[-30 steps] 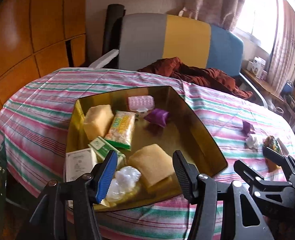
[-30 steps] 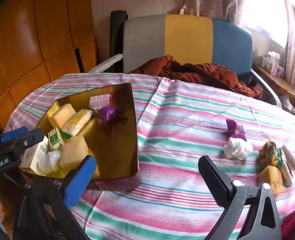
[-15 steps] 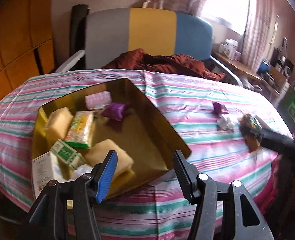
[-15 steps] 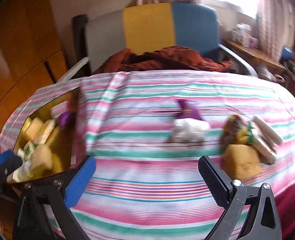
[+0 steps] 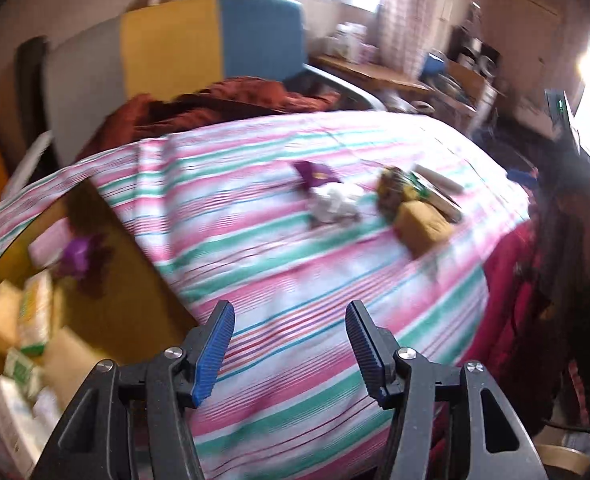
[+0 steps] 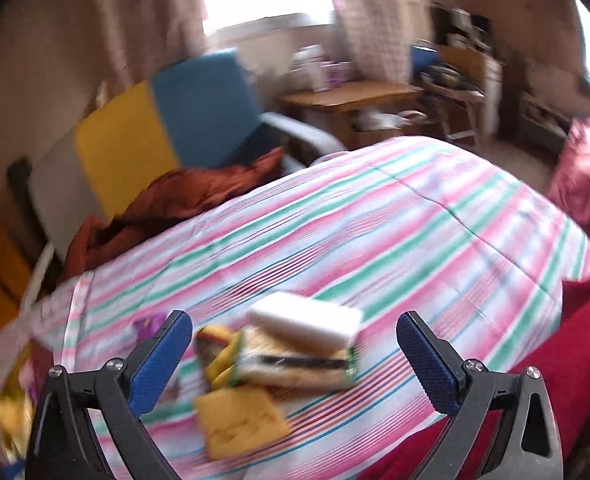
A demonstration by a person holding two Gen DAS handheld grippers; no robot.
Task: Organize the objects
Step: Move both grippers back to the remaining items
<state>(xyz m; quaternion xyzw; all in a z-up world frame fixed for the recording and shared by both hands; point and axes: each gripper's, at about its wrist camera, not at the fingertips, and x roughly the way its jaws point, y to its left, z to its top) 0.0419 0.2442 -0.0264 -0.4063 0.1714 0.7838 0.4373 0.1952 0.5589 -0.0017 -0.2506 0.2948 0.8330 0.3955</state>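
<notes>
In the left wrist view, a gold tray (image 5: 135, 312) at the left holds a purple packet (image 5: 79, 256), yellow sponges and small boxes. My left gripper (image 5: 291, 342) is open over bare striped cloth to the right of the tray. Farther right lie a purple packet (image 5: 315, 172), a white wad (image 5: 333, 204), snack packs (image 5: 397, 188) and a yellow sponge (image 5: 425, 226). My right gripper (image 6: 293, 338) is open wide just above that pile: a white block (image 6: 307, 320), a wrapped cracker pack (image 6: 295, 366) and the yellow sponge (image 6: 241, 420). Both views are blurred.
The round table wears a pink, green and white striped cloth (image 5: 279, 264). A grey, yellow and blue chair (image 5: 183, 44) with a rust-coloured garment (image 5: 223, 100) stands behind it. A person's red clothing (image 6: 575, 368) is at the near right edge. A wooden desk (image 6: 351, 96) stands by the window.
Both views have swung right, away from the tray and toward the loose pile. The right gripper has come close over the pile. Both grippers have stayed open and empty.
</notes>
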